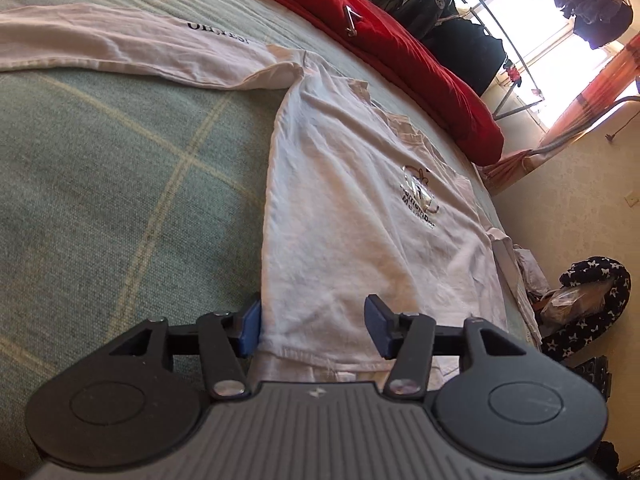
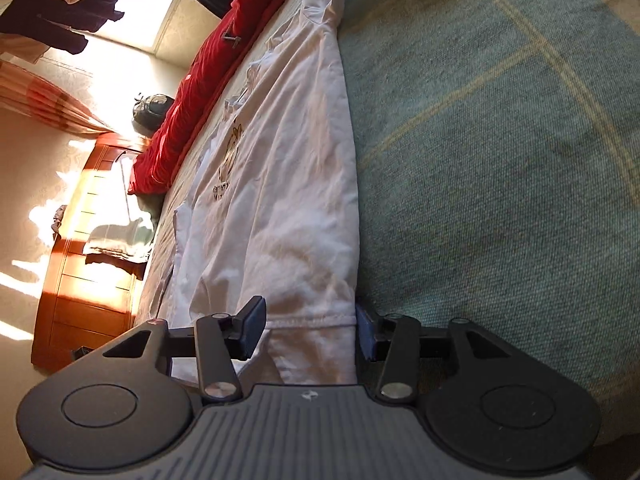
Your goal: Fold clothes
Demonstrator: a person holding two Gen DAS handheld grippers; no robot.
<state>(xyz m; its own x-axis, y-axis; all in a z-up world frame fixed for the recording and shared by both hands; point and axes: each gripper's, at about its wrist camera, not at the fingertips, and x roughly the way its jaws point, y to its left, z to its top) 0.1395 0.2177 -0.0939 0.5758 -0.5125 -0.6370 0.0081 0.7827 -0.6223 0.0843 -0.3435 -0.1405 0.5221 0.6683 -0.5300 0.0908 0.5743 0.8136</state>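
A white long-sleeved shirt (image 1: 352, 208) with a dark chest print lies flat on the green checked bed cover (image 1: 120, 184). One sleeve (image 1: 120, 48) stretches off to the upper left. My left gripper (image 1: 314, 328) is open over the shirt's near hem, its blue pads (image 1: 250, 326) apart with the cloth's left corner between them. In the right wrist view the same shirt (image 2: 280, 184) runs away along the bed cover (image 2: 500, 160). My right gripper (image 2: 309, 330) is open over the hem's right corner, and the pads do not press on the cloth.
A red duvet (image 1: 400, 52) is bunched along the bed's far side. Dark clothes hang on a rack (image 1: 592, 0) by the window. A wooden bed end (image 2: 80, 248) carries folded cloth (image 2: 120, 236). A star-patterned bag (image 1: 592, 304) sits on the floor.
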